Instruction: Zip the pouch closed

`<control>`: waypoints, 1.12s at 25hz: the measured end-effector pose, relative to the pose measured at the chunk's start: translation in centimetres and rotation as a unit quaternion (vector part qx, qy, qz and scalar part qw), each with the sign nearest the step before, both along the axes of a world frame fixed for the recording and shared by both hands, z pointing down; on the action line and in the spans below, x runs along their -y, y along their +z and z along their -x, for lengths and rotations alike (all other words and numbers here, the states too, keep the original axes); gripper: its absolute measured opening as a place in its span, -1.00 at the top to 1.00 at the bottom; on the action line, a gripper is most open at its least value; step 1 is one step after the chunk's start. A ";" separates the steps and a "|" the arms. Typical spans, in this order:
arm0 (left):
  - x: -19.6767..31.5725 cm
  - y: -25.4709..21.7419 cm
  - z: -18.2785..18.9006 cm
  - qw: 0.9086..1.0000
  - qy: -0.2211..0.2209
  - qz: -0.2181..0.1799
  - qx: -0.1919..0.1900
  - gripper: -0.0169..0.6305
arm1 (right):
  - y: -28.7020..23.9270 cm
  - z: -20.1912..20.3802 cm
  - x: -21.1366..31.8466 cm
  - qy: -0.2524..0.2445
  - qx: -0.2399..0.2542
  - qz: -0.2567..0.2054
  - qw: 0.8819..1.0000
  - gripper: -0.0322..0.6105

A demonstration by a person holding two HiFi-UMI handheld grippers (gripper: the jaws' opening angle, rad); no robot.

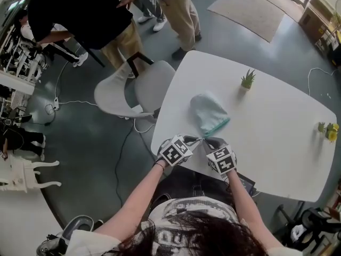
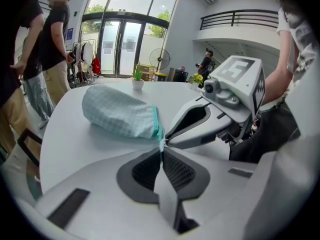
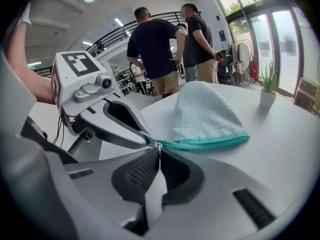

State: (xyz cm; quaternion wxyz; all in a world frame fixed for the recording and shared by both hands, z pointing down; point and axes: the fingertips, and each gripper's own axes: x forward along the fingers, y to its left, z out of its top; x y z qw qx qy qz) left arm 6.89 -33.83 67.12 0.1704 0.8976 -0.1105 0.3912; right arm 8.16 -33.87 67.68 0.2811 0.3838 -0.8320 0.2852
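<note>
Pouch [image 1: 209,113] laid on white table [image 1: 277,137], near front edge, teal zip [image 3: 210,143] turned twd. grippers, L gripper [image 2: 162,145] clamped on pouch corner, R gripper [image 3: 158,145] closed on zip at same corner, tips nearly met.

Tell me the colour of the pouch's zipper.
Teal green zipper, clearest in the right gripper view.

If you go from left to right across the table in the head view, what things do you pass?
pouch → plant → yellow flowers
</note>
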 end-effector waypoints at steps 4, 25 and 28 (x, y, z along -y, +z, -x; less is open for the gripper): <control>0.2 -0.1 -0.1 1.000 0.024 -0.004 -0.002 0.88 | 0.0 -0.1 0.1 0.010 -0.003 0.001 1.000 0.87; 2.8 -0.2 2.4 0.999 0.047 -0.013 -0.002 0.88 | 0.9 -1.8 2.9 0.036 -0.059 0.010 0.998 0.88; 3.2 -0.4 3.0 0.999 0.043 -0.015 -0.005 0.88 | 1.2 -3.0 3.3 0.046 -0.069 0.015 0.996 0.88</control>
